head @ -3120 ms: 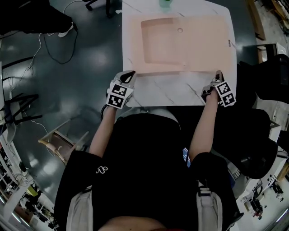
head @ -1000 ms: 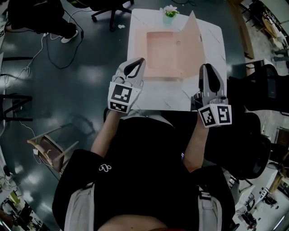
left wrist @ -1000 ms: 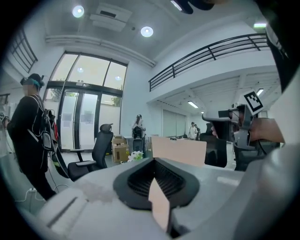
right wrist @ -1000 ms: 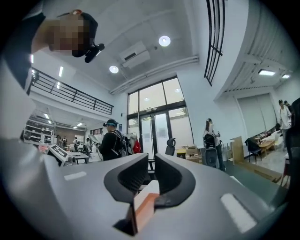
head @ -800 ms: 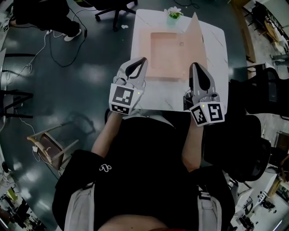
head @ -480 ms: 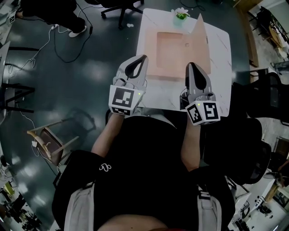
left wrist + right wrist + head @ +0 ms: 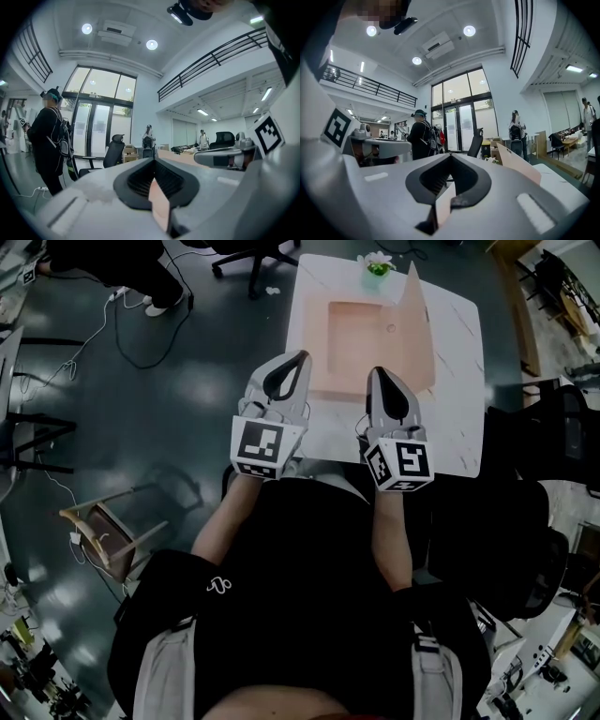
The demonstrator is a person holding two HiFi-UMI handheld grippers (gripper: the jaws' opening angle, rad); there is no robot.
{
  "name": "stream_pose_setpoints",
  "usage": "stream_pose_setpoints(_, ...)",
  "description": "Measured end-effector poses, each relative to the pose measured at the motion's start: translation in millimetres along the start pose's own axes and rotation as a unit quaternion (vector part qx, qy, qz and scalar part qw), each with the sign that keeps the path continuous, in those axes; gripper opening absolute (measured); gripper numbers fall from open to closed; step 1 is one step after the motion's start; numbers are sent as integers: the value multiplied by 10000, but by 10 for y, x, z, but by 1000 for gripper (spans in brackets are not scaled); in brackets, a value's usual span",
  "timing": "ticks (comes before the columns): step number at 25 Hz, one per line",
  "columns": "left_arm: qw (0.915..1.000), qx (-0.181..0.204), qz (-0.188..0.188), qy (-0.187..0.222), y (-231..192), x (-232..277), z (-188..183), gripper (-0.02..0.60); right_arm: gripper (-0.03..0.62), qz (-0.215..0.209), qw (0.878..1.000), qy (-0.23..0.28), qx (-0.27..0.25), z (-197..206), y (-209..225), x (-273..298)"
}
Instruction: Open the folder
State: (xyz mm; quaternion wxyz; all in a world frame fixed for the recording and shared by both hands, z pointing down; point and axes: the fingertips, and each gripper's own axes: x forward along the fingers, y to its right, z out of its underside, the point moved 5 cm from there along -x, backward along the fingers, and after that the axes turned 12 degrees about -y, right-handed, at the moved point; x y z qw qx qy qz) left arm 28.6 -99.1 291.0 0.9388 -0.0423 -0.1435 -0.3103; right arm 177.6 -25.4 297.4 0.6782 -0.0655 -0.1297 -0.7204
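The pink folder (image 7: 361, 343) lies on the white marble table (image 7: 459, 418), its left part flat. Its right flap (image 7: 415, 315) stands upright on its own; the right gripper view shows the flap (image 7: 518, 164) ahead on the right. Both grippers are held up off the table over its near edge, pointing level. My left gripper (image 7: 298, 357) is shut, its tips meeting with nothing held. Close beside it, my right gripper (image 7: 375, 371) is shut too and holds nothing. Neither touches the folder.
A small potted plant (image 7: 376, 263) stands at the table's far edge. An office chair (image 7: 246, 251) and a person (image 7: 112, 263) are beyond the table on the left. A wooden chair (image 7: 103, 531) stands on the floor at my left and black chairs (image 7: 534, 512) at my right.
The folder's right flap, flat at first, now stands upright. My right gripper has moved left towards the left gripper, away from the flap. The left gripper has risen a little.
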Motion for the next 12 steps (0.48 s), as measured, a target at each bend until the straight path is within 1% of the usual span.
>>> stream_pose_setpoints(5, 9998, -133, -177, 29, 10, -4, 81, 0, 0, -26, 9999, -73, -87, 90, -80, 46)
stream_pose_setpoints(12, 9996, -193, -188, -41, 3, 44, 125, 0, 0, -21, 9998, -156, -143, 130, -99, 98)
